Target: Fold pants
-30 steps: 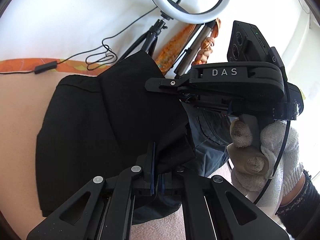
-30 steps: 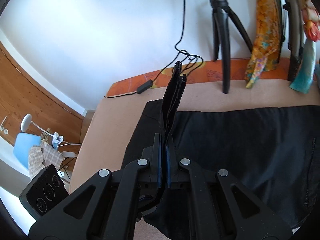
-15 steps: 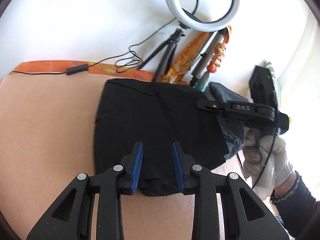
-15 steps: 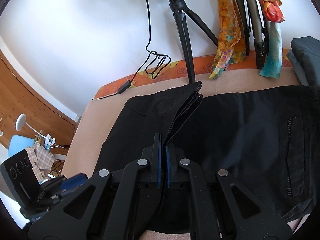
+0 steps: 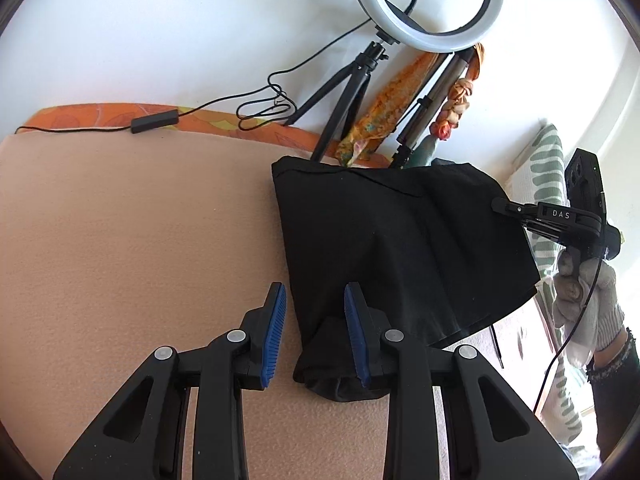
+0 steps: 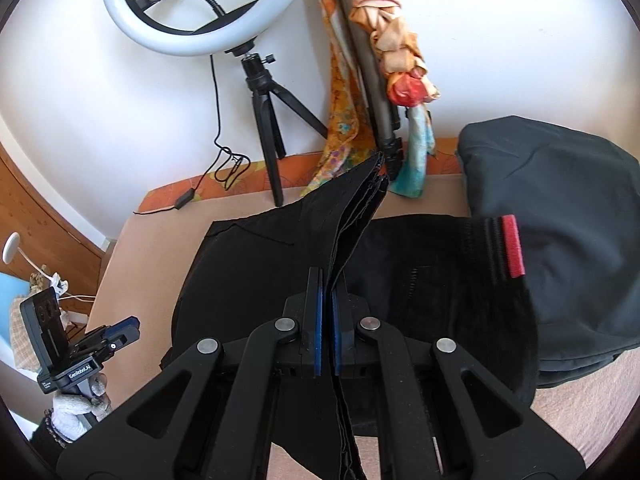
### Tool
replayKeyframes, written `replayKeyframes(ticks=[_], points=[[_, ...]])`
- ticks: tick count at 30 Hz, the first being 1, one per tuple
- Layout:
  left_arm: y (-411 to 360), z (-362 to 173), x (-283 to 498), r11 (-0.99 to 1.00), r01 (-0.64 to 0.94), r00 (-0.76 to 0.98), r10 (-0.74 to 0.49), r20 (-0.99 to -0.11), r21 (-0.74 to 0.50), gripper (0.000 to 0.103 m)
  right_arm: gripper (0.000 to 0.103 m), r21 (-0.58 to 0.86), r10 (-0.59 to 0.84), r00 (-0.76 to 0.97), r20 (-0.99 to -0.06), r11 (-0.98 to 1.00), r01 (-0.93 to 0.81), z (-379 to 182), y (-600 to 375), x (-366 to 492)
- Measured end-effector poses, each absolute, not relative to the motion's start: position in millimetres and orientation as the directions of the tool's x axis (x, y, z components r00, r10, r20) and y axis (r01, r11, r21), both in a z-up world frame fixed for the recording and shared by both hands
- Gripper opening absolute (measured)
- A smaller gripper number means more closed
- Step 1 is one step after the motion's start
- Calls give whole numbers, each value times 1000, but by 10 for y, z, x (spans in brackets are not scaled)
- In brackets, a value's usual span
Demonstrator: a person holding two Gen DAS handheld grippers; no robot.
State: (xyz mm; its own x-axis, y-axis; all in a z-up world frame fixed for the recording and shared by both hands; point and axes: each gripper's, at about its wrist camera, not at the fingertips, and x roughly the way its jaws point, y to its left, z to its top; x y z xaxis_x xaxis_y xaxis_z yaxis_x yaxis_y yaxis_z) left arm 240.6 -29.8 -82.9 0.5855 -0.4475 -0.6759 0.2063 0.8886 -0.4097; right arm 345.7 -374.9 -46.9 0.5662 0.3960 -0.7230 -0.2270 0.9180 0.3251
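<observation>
Black pants (image 5: 400, 240) lie half folded on a peach blanket (image 5: 120, 240). My left gripper (image 5: 315, 292) is open at their near left corner. The cloth's corner sits loose between the blue pads (image 5: 274, 332), which do not press on it. My right gripper (image 6: 329, 276) is shut on the leg-end hems and holds that layer lifted above the rest of the pants (image 6: 260, 272). In the left wrist view the right gripper (image 5: 498, 205) shows at the pants' far right edge, held by a gloved hand (image 5: 584, 292). The waistband with a red tab (image 6: 512, 246) lies to the right.
A ring light (image 5: 426, 0) on a black tripod (image 6: 266, 120) stands at the back against the white wall, its cable (image 5: 260, 106) trailing left. Patterned scarves (image 6: 340, 92) hang on a second stand. A dark folded garment (image 6: 560, 220) lies beside the waistband.
My left gripper has opened, let go of the cloth and drawn back a little. My right gripper has carried the leg ends across the pants toward the waistband.
</observation>
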Motion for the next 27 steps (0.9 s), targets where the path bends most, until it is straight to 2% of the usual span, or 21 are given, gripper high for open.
replayKeyframes(ticks=[6, 14, 16, 17, 18, 20, 25, 27], points=[[-582, -1040, 2403, 893, 256, 531, -449, -718, -370, 28, 5, 344, 371, 544, -753, 926, -155, -696, -4068, 3462], [-490, -1070, 2417, 855, 279, 508, -518, -688, -438, 29, 5, 287, 287, 549, -785, 954, -88, -929, -4286, 3586], [-434, -1063, 2418, 828, 309, 493, -560, -666, -468, 38, 5, 282, 288, 533, -795, 955, -95, -1001, -4284, 3614], [-425, -1058, 2416, 817, 338, 478, -577, -663, -467, 48, 5, 275, 284, 527, -801, 956, -98, -1028, -4272, 3615], [-428, -1059, 2415, 811, 369, 461, -584, -669, -454, 53, 6, 259, 269, 528, -806, 961, -94, -1042, -4261, 3611], [-393, -1063, 2403, 816, 397, 460, -574, -678, -420, 53, 7, 224, 244, 527, -814, 969, -103, -1045, -4230, 3598], [-371, -1095, 2398, 821, 441, 471, -556, -684, -363, 53, 39, 140, 178, 581, -794, 984, -111, -827, -4127, 3344], [-416, -1123, 2393, 806, 479, 449, -565, -692, -348, 53, 43, 172, 231, 606, -761, 973, -155, -686, -4021, 3161]])
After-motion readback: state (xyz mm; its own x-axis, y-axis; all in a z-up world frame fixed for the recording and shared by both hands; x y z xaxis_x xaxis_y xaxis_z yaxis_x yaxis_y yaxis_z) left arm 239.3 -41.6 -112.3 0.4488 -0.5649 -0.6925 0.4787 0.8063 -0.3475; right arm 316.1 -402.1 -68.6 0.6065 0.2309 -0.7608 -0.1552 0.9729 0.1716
